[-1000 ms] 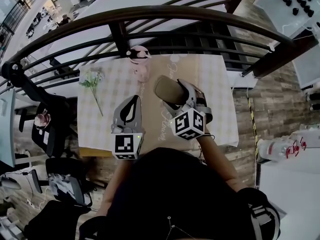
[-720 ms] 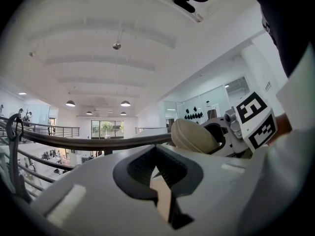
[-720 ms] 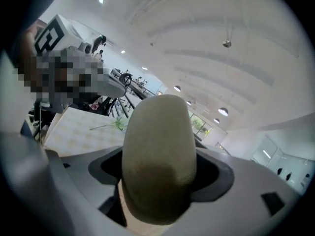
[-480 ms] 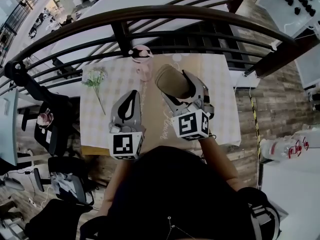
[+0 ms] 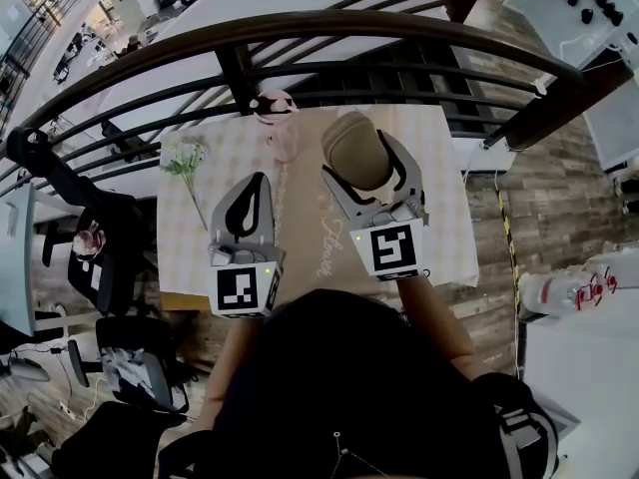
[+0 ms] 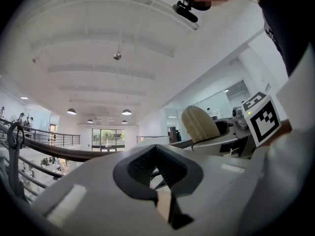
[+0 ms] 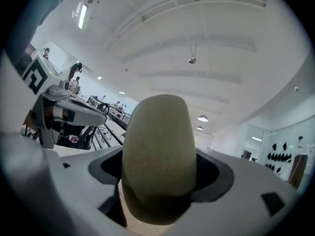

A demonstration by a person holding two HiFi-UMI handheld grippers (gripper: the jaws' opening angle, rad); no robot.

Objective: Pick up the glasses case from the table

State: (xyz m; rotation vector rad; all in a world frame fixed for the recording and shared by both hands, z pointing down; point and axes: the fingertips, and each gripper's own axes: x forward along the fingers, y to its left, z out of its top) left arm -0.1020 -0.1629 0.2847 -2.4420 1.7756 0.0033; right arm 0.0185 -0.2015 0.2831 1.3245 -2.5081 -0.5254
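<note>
Where the head view looks down, the items stand as follows.

1. Olive-tan, oval, felt-covered glasses case [image 5: 353, 146]: clamped between the two jaws of the right gripper [image 5: 369, 173]. It sits above the far half of the table, lifted off the surface. The right gripper view shows its rounded end standing up out of the jaws against the ceiling, its lower part seated between the dark pads.

2. Right gripper: jaws closed on the case from both sides. Its white cube with black square markers [image 5: 390, 249] sits at the near end, above the person's forearm [image 5: 436, 317].

3. Left gripper [image 5: 257, 180]: grey, beside the right one and apart from it, over the left half of the table. The jaw tips meet, leaving only the teardrop gap behind them, and nothing is between them. In its own view it is angled upward, with the case and the right gripper off to the right.

4. Table with pale checked cloth [image 5: 195, 242]: a brown runner [image 5: 305, 238] with script lettering runs down the middle.

5. Small pink figure [image 5: 276, 116]: at the far edge of the table, left of the case.

6. Green flower sprig [image 5: 186, 165]: lying on the cloth at far left, well apart from both grippers.

7. Dark curved railing [image 5: 300, 28]: beyond the table's far edge.
</note>
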